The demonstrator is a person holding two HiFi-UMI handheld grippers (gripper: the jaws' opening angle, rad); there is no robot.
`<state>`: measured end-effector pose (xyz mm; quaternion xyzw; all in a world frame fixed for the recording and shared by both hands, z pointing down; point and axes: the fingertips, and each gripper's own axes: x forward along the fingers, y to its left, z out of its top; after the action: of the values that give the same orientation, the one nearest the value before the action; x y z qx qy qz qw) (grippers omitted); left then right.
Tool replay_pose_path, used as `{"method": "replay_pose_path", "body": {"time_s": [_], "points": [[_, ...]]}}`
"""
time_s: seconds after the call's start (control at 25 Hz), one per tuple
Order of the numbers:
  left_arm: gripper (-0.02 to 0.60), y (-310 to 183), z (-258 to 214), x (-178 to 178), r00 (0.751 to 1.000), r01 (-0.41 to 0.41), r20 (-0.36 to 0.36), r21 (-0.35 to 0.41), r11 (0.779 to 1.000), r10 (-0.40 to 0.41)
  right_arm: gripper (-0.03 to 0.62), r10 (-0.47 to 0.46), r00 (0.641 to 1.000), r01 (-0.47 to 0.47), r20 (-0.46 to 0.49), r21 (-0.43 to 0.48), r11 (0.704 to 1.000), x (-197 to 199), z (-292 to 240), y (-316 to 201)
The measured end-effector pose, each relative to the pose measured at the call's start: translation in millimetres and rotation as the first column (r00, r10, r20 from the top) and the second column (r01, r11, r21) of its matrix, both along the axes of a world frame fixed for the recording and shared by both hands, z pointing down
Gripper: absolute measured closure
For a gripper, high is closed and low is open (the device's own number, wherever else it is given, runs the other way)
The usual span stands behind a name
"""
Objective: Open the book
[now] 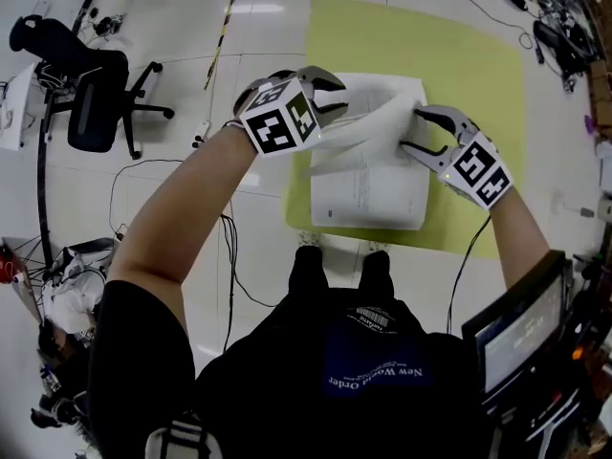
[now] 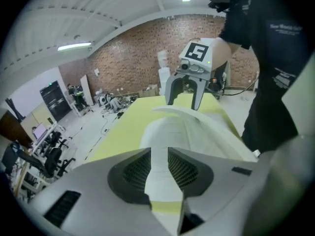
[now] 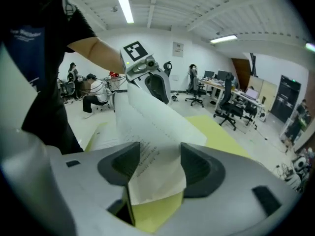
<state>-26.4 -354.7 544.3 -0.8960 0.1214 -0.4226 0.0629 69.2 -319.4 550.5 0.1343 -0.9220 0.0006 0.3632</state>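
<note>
Page (image 2: 170, 132) between left fingers (image 2: 133, 171), right fingers (image 3: 204, 168) apart

white floor (image 1: 258, 36), brick wall (image 2: 133, 58), black office chair (image 1: 96, 103), strip lights (image 3: 125, 9).

A black office chair (image 1: 96, 108) stands well apart from the yellow mat (image 1: 478, 75).

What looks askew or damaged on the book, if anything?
No damage shows. The lifted pages bow upward, pinched in the left gripper, their corner loose between the jaws of the open right gripper. The book lies flat on the yellow mat.
</note>
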Motion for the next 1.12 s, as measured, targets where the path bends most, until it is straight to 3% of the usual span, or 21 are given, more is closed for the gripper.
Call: {"method": "replay_pose_path", "body": {"time_s": [0.12, 0.24, 0.32, 0.44, 0.56, 0.68, 0.88, 1.0, 1.12], "points": [[0.485, 60, 0, 19, 0.994, -0.106, -0.033, -0.066, 0.992, 0.105, 0.361, -0.151, 0.988, 0.151, -0.02, -0.002, 0.988, 14, -23, 51], [0.486, 125, 32, 30, 0.982, -0.186, 0.018, -0.122, 0.975, 0.19, 0.361, -0.241, 0.97, 0.237, -0.021, -0.124, 0.964, 40, -33, 107], [0.486, 163, 66, 28, 0.968, -0.217, 0.088, -0.174, 0.96, 0.235, 0.361, -0.203, 0.979, 0.203, 0.021, -0.189, 0.961, 53, -41, 128], [0.485, 200, 107, 20, 0.943, -0.244, 0.176, -0.216, 0.945, 0.283, 0.361, -0.049, 0.985, 0.085, 0.167, -0.216, 0.973, 57, -64, 136], [0.485, 205, 95, 21, 0.973, -0.174, 0.113, -0.213, 0.961, 0.201, 0.361, 0.072, 0.957, -0.007, 0.28, -0.225, 0.974, 51, -88, 142], [0.485, 195, 67, 23, 0.994, -0.089, 0.037, -0.197, 0.976, 0.098, 0.361, 0.152, 0.934, -0.075, 0.324, -0.239, 0.968, 46, -96, 145], [0.491, 173, 73, 38, 0.992, -0.073, 0.08, -0.263, 0.962, 0.097, 0.361, 0.249, 0.914, -0.137, 0.319, -0.333, 0.933, 39, -58, 153], [0.491, 153, 66, 39, 0.999, -0.028, 0.033, -0.275, 0.961, 0.039, 0.361, 0.288, 0.9, -0.19, 0.328, -0.299, 0.935, 45, -57, 148], [0.492, 127, 55, 37, 1.0, 0.016, -0.015, -0.271, 0.963, -0.021, 0.361, 0.283, 0.902, -0.228, 0.327, -0.196, 0.954, 50, -71, 137]]}}
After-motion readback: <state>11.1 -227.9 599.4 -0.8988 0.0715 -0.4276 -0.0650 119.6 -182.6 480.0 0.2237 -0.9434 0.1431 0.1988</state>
